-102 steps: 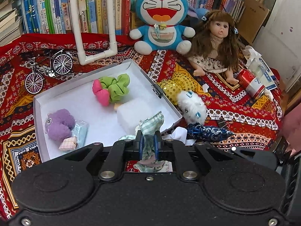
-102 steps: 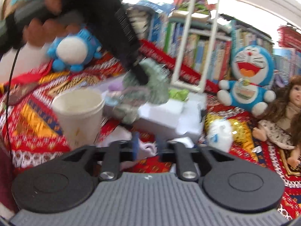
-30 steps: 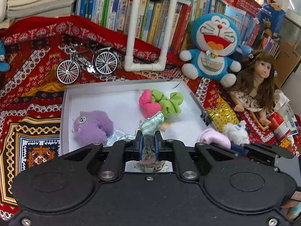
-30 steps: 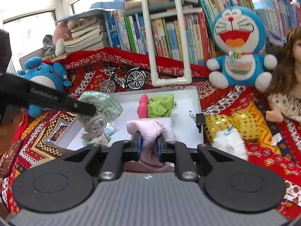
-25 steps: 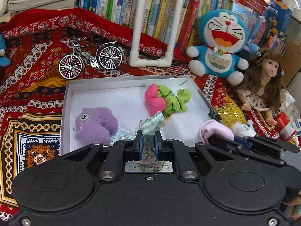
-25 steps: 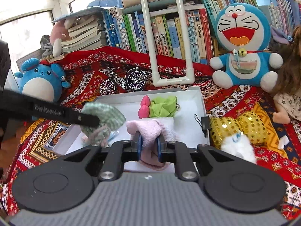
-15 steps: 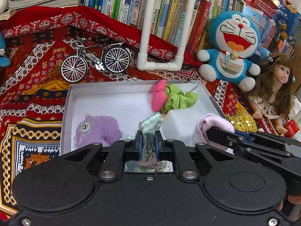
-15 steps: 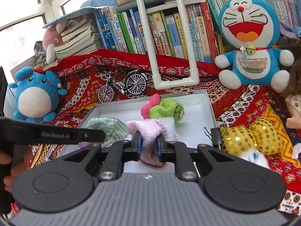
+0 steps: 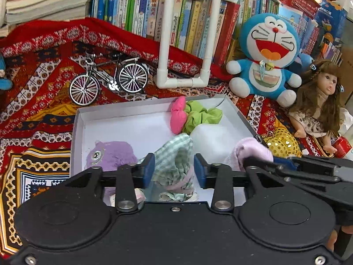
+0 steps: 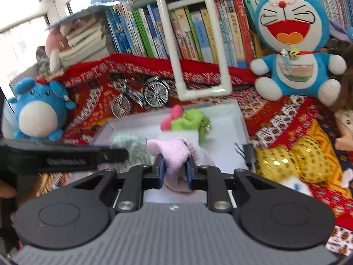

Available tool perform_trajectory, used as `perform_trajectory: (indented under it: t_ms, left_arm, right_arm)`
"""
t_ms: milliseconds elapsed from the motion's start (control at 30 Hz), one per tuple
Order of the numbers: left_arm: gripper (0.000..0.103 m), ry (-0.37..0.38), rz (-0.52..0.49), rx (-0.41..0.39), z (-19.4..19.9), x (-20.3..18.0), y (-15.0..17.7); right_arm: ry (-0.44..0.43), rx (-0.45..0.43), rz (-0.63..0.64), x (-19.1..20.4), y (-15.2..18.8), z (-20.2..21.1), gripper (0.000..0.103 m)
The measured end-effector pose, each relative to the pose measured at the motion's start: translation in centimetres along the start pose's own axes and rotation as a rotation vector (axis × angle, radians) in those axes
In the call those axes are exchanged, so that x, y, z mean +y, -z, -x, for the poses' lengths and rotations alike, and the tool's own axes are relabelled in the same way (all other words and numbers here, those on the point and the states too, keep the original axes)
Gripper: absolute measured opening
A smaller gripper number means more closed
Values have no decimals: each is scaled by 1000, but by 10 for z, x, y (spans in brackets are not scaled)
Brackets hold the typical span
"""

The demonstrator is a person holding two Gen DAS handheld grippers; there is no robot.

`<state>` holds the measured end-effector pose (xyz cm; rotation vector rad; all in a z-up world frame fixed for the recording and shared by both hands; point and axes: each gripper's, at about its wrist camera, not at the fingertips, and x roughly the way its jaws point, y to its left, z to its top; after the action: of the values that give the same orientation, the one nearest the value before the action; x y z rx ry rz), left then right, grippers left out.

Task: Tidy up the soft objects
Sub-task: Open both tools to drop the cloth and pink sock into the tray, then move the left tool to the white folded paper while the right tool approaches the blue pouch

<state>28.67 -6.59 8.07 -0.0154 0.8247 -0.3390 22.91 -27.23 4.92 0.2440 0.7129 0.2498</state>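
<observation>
Hovering over the white box [image 9: 79, 137], the left gripper [image 9: 173, 171] is opening: its blue pads stand apart with the green checked cloth [image 9: 174, 154] loose between them, no longer pressed. To its right, the right gripper [image 10: 175, 172] is also easing open, yet its pads seem to be pinching the pink fleece cloth [image 10: 174, 151] above the same box. Both cloths look light, limp and easily crushed, so a pinch on any bunched fold should do, and they will likely flop where dropped. A purple plush [image 9: 110, 154] and green scrunchie [image 9: 200, 116] already lie inside. The book spines behind carry print too small to read.
</observation>
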Motion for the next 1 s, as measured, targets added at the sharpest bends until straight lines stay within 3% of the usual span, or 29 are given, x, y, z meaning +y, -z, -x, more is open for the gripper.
perform_trajectory:
  t_ms: [200,267,467,567,767,1000]
  left_arm:
    - [50,-8,7,-32,20,-4,-1]
    - [52,-8,5,-46,30,-5,0]
    - [58,22,-8,-97,69,-12,2]
    - [71,47,-32,-126,92,-21,7]
    - [78,102,-117,-180,131,-52,25]
    - [79,162,-161,-197,158,-90,53]
  right_arm:
    - [26,71,13,-6,11,-7,30]
    - [10,57,6,-7,14,-3,52]
    - [-22,-23,50,-4,9,31,67]
    - [-12,-63,83,-4,8,55,74]
    - [41,-135,130,-13,15,107,85]
    - [51,-176,64,-37,31,153,88]
